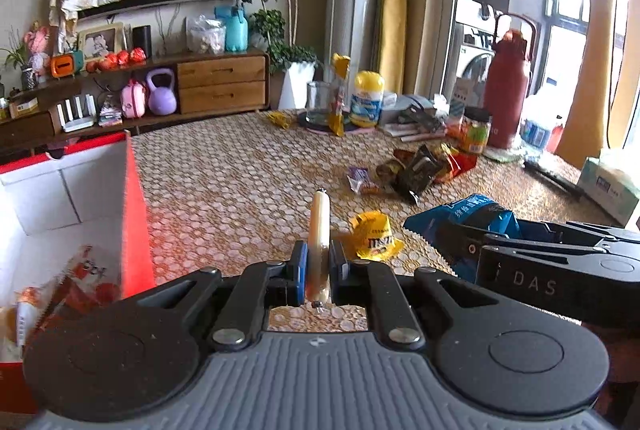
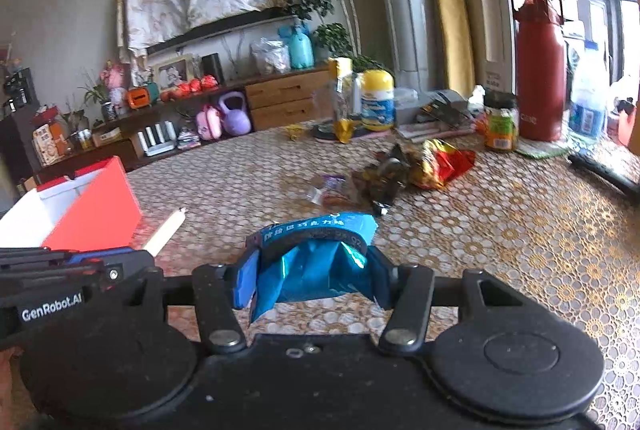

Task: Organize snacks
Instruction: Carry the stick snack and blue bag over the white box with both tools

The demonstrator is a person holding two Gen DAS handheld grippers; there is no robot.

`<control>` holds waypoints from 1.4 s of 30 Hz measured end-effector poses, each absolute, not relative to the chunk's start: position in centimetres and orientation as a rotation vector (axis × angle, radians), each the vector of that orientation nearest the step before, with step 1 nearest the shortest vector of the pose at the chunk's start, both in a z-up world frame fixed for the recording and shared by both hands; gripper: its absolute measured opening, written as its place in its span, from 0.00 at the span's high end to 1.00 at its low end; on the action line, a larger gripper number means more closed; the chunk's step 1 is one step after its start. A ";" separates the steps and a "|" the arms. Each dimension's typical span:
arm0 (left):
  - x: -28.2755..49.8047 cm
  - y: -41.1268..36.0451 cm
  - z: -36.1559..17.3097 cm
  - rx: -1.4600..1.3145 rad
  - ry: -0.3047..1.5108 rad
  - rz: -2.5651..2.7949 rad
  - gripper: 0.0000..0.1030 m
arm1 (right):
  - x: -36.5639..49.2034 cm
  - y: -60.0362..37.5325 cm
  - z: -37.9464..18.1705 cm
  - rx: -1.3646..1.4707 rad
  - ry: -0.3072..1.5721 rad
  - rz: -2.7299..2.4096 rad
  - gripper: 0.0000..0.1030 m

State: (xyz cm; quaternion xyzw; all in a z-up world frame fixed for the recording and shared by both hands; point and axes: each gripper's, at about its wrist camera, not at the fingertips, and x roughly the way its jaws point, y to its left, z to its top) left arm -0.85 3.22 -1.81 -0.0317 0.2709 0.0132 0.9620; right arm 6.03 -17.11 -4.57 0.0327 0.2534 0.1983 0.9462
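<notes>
Left wrist view. Left gripper (image 1: 319, 272) at lower centre, pads pressed together on a sausage stick (image 1: 318, 230), pinched near its lower end so most of the length stands free. Long axis nearly upright in the frame, clipped tip toward the top, second clip poking out just below the pads. Held clear of the patterned table (image 1: 240, 169), probably for carrying to the red box (image 1: 134, 197) at the left edge, open side facing up, some red-and-white packets (image 1: 80, 282) already lying inside. Right gripper (image 1: 472, 250) entering from the right edge, clamped on a blue snack bag (image 1: 480, 209). Just beyond the pads, a yellow packet (image 1: 374, 234) on the table; farther up and right, a loose heap of wrappers (image 1: 416, 165), not yet sorted by the look of it.

Right wrist view. Right gripper (image 2: 312, 270) at lower centre, fingers partly spread yet gripping the blue snack bag (image 2: 316, 262) across its width, the foil bowed and crumpled between the pads. Long axis lying left to right in the frame, printed upper edge arching away toward the table's far side. Grip across the width likely chosen for keeping a soft, puffy bag from slipping. Left gripper (image 2: 132, 258) at the left edge, the sausage stick (image 2: 166, 232) slanting up and right from it. Red box (image 2: 96, 213) at centre left, near both grippers; seemingly the destination for both snacks. Wrapper heap (image 2: 400, 169) above centre, well apart from the box.
</notes>
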 end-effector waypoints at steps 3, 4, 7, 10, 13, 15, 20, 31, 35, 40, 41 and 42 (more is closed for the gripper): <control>-1.6 4.0 -1.3 -0.073 0.531 0.042 0.90 | 5.4 -16.3 -3.8 0.059 0.498 0.428 0.48; -1.8 4.3 -1.1 -0.077 0.526 0.050 0.90 | 5.1 -16.1 -3.6 0.057 0.492 0.435 0.48; -2.5 5.2 -0.8 -0.090 0.517 0.065 0.90 | 4.5 -15.3 -2.8 0.049 0.472 0.461 0.48; -3.1 5.9 -0.5 -0.100 0.508 0.077 0.90 | 3.7 -14.5 -2.2 0.040 0.455 0.486 0.47; -3.7 6.5 -0.2 -0.108 0.500 0.085 0.90 | 3.2 -13.8 -1.7 0.032 0.442 0.507 0.48; -4.0 7.0 -0.1 -0.114 0.495 0.093 0.90 | 3.0 -13.4 -1.4 0.026 0.437 0.521 0.48; -4.9 8.0 0.2 -0.127 0.483 0.113 0.90 | 2.4 -12.3 -1.0 0.011 0.427 0.549 0.48; -6.5 11.2 1.3 -0.159 0.454 0.179 0.90 | 0.8 -9.4 0.1 -0.027 0.404 0.626 0.48; -6.9 12.7 1.5 -0.172 0.449 0.209 0.90 | 0.4 -7.9 0.3 -0.047 0.399 0.665 0.48; -7.3 14.9 1.8 -0.187 0.444 0.250 0.90 | 0.0 -5.4 0.6 -0.081 0.392 0.726 0.48; -7.3 15.5 1.9 -0.190 0.443 0.264 0.90 | 0.0 -5.0 0.7 -0.084 0.389 0.737 0.48; -7.3 16.1 2.0 -0.192 0.445 0.274 0.90 | 0.0 -4.4 0.9 -0.090 0.383 0.753 0.48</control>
